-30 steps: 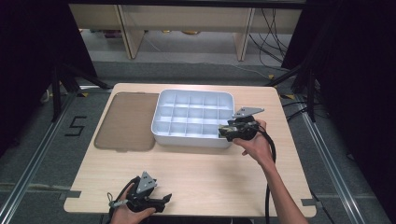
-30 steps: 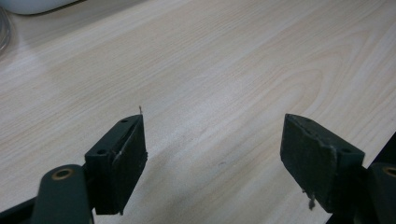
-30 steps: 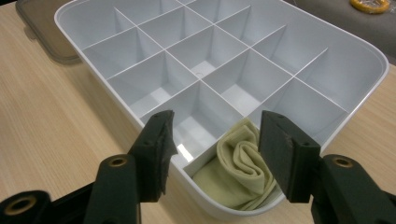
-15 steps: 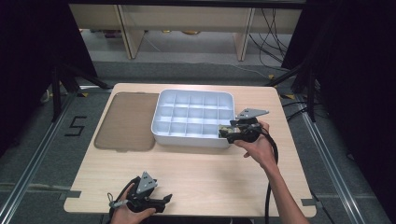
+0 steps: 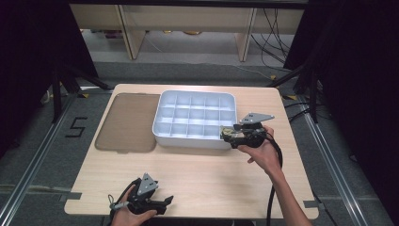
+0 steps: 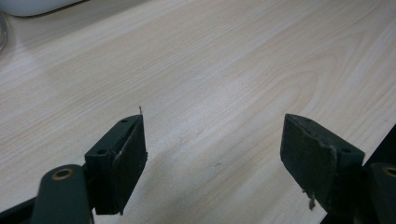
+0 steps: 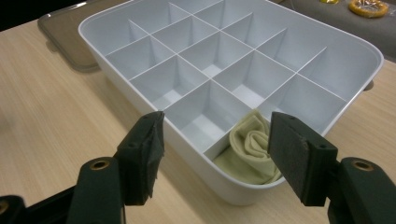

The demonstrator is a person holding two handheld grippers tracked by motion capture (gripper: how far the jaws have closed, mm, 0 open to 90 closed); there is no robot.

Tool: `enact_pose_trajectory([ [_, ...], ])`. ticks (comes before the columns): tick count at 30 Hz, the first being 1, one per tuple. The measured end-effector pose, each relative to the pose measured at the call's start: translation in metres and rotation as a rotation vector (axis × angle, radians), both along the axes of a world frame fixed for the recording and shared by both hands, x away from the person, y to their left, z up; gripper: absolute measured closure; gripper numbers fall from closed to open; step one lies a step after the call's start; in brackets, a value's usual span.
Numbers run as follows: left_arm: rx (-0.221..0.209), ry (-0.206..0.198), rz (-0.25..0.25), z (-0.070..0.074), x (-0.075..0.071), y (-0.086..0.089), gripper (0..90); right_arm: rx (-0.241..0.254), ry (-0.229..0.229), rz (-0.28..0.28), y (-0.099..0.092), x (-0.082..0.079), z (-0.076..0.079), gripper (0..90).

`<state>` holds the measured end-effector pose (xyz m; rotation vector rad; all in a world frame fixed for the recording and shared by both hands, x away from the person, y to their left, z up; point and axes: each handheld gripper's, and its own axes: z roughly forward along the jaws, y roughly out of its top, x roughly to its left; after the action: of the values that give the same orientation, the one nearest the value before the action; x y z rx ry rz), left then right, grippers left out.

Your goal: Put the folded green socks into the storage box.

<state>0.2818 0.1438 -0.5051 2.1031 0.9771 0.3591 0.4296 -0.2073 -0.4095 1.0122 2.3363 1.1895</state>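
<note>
Right gripper view: rolled cloth point(image 7: 250, 147) in white tray point(image 7: 116, 70) corner compartment; right gripper point(image 7: 215, 140) wide open, empty.

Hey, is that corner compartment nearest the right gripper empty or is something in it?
Not empty: a rolled pale cloth sits inside that corner compartment of the white tray.

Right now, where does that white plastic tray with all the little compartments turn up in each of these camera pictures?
High view: the white plastic compartment tray sits at the middle of the wooden table, beside the right gripper.
Left gripper view: just a white corner of it at the top left edge.
Right gripper view: it spans the upper picture, a rolled beige cloth in its nearest compartment.
Shared landmark: the brown translucent lid beside the tray.
</note>
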Motion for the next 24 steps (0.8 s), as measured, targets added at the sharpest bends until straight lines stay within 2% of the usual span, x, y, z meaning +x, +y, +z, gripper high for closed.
enact_pose_trajectory([
  [2, -0.008, 0.006, 0.014, 0.0, 0.0, 0.0, 22.2, 0.014, 0.011, 0.003, 0.001, -0.003, -0.001, 36.4],
  [3, -0.017, 0.009, 0.017, -0.001, -0.001, 0.0, 22.3, 0.007, -0.004, 0.014, 0.001, -0.003, -0.001, 36.4],
  [5, -0.016, 0.007, 0.017, 0.0, -0.001, 0.0, 22.3, 0.01, 0.006, 0.014, 0.002, -0.005, -0.001, 35.9],
  [7, -0.018, 0.007, 0.019, 0.0, -0.001, 0.0, 22.2, 0.002, -0.011, 0.028, 0.003, -0.005, -0.003, 35.2],
  [8, -0.023, 0.005, 0.016, -0.001, 0.0, 0.0, 22.2, 0.011, 0.004, 0.015, 0.005, -0.008, -0.003, 34.6],
  [11, -0.011, 0.001, 0.011, 0.0, 0.0, 0.0, 22.2, 0.013, -0.003, 0.023, 0.006, -0.011, -0.004, 32.7],
  [12, -0.009, 0.001, 0.009, 0.0, 0.0, 0.0, 22.2, 0.015, 0.016, 0.021, 0.006, -0.013, -0.003, 32.3],
  [14, -0.004, 0.0, 0.007, 0.0, 0.0, 0.0, 22.2, 0.003, -0.021, 0.038, 0.005, -0.013, -0.005, 31.1],
  [16, -0.007, 0.003, 0.011, 0.0, 0.0, 0.0, 22.3, 0.013, -0.003, 0.029, 0.005, -0.016, -0.005, 30.4],
  [18, -0.007, 0.003, 0.009, 0.0, 0.0, 0.0, 22.2, 0.013, -0.016, 0.033, 0.005, -0.016, -0.006, 30.3],
  [20, -0.007, 0.0, 0.013, 0.0, 0.0, 0.0, 22.2, 0.012, 0.006, 0.034, 0.003, -0.021, -0.008, 28.8],
  [21, -0.021, 0.009, 0.021, -0.001, -0.001, -0.001, 22.2, 0.008, 0.006, 0.035, 0.002, -0.021, -0.008, 28.8],
  [24, -0.01, 0.009, 0.021, -0.001, -0.001, -0.001, 22.2, 0.016, -0.006, 0.033, 0.0, -0.023, -0.01, 28.2],
])
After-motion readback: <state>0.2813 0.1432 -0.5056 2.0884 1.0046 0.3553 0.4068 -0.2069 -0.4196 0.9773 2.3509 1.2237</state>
